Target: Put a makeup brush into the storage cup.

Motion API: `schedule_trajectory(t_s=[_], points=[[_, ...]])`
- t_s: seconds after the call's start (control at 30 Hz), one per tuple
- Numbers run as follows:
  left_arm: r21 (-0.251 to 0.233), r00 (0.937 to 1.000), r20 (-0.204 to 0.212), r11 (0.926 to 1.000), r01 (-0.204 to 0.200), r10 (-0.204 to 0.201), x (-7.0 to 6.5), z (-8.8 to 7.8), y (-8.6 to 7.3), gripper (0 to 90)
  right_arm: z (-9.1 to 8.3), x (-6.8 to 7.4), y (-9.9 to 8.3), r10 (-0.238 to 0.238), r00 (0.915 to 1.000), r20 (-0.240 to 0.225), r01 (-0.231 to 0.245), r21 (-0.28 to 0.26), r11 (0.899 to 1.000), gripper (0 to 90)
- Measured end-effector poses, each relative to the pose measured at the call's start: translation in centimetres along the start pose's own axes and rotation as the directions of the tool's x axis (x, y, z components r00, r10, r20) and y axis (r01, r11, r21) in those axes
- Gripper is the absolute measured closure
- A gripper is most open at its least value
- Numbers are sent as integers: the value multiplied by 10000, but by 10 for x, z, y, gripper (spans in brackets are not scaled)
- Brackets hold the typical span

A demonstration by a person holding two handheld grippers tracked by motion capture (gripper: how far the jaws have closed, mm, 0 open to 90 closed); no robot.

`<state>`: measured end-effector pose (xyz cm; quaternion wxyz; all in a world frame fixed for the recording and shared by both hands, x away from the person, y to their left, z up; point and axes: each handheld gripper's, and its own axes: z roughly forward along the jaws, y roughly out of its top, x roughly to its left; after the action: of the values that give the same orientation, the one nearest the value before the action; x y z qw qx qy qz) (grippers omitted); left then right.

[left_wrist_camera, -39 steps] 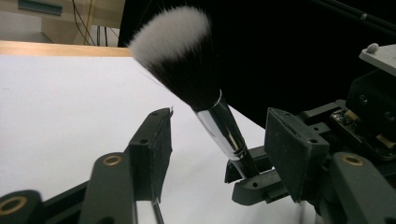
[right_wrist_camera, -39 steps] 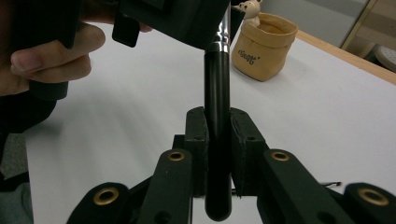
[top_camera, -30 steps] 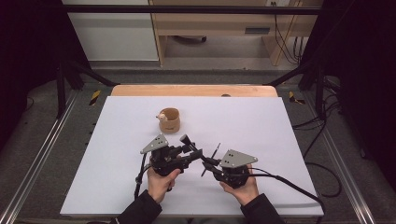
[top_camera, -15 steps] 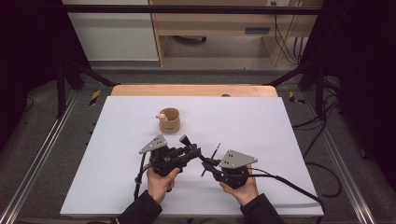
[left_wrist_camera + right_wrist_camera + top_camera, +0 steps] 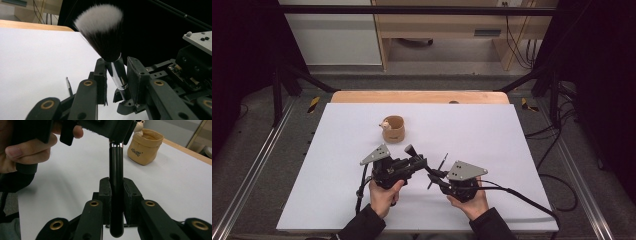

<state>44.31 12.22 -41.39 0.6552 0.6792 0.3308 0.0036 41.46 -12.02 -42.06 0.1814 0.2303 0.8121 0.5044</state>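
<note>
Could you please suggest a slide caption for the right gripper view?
Right gripper clamps the makeup brush handle while the left gripper grips its ferrule, beside a tan pouch.

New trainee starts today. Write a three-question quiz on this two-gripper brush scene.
1. True or false: the right gripper is shut on the black handle of the makeup brush.
2. Which part of the brush sits between the left gripper's jaws? A) the bristle tip B) the silver ferrule C) the handle's end
3. What stands on the white table beyond the grippers?

Key
1. True.
2. B. Its jaws have just been closing around the ferrule.
3. A small tan fabric pouch with a little figure at its rim, apart from both grippers.
</note>
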Motion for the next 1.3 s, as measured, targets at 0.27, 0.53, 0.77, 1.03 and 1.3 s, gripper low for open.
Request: schedule_trajectory(t_s=[0.27, 0.53, 0.77, 1.03, 1.3], points=[[-34, 9999, 102, 10000, -49, 49, -2, 0, 0, 727, 1, 0, 0, 14, 10000, -44, -14, 0, 10000, 790], [-60, 9995, 258, 9998, -198, 199, -5, 0, 0, 759, 3, 1, -1, 19, 10000, -85, -18, 63, 10000, 787], [-79, 9991, 314, 9995, -292, 295, -7, 0, 0, 767, 2, 1, -1, 36, 9999, -113, -35, 43, 10000, 785], [-13, 9977, 242, 9979, -641, 641, -11, -1, 2, 769, 2, 1, -1, 48, 9999, -108, -48, 28, 10000, 776], [44, 9952, -33, 9952, -976, 976, -11, -5, 5, 770, 1, 0, 0, 192, 9997, -165, -193, -44, 9998, 659]])
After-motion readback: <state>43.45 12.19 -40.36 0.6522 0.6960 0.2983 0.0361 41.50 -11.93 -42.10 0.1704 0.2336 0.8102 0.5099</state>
